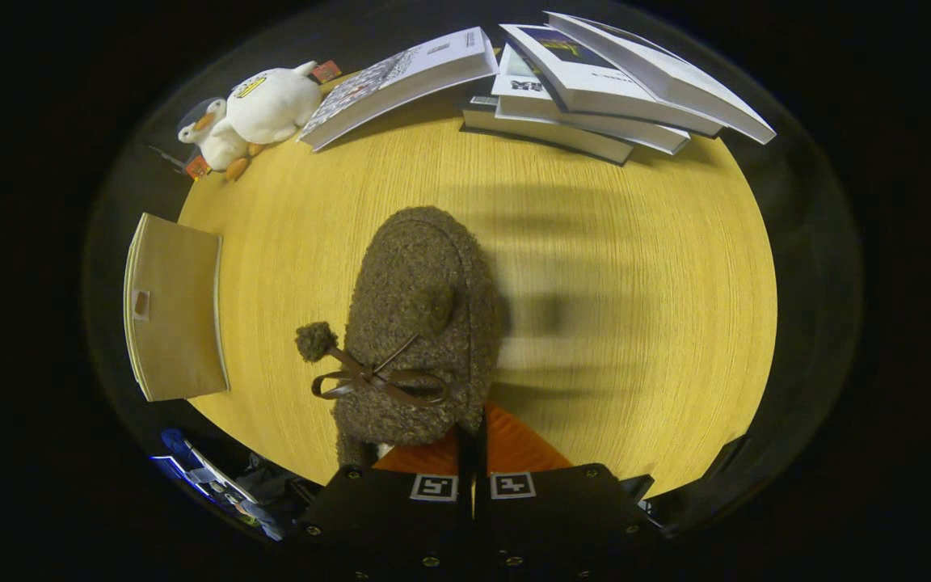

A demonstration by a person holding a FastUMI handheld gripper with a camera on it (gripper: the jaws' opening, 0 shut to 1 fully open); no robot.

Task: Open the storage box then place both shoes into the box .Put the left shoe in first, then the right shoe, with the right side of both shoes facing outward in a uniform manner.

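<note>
While the gripper (pixel 472 453) hangs above the yellow wooden desk (pixel 635 267) and looks almost straight down on it, its two fingers stand close together with barely a slit between them, pinched on the rear rim of a shoe (pixel 421 323). This shoe is a fuzzy brown slipper with a dark ribbon bow (pixel 377 380) across its upper and a small pompom (pixel 316 341) sticking out to one side of the bow. Its toe points away from the fingers toward the far edge of the desk, and the heel end sits right at the fingertips. Whether the sole touches the wood or hangs clear of it cannot be told, though soft blurred shadows lie on the desk beside the shoe.

At the desk's edge on the pompom side lies the storage box (pixel 174 311), a flat beige fabric piece with a small tag window; whether it is open cannot be judged from above. Along the far edge, well beyond the shoe, a stack of books (pixel 595 89) fans out, and one more book (pixel 401 81) lies slanted next to it. A white plush duck (pixel 259 109) rests at the far corner, just beside that slanted book.
</note>
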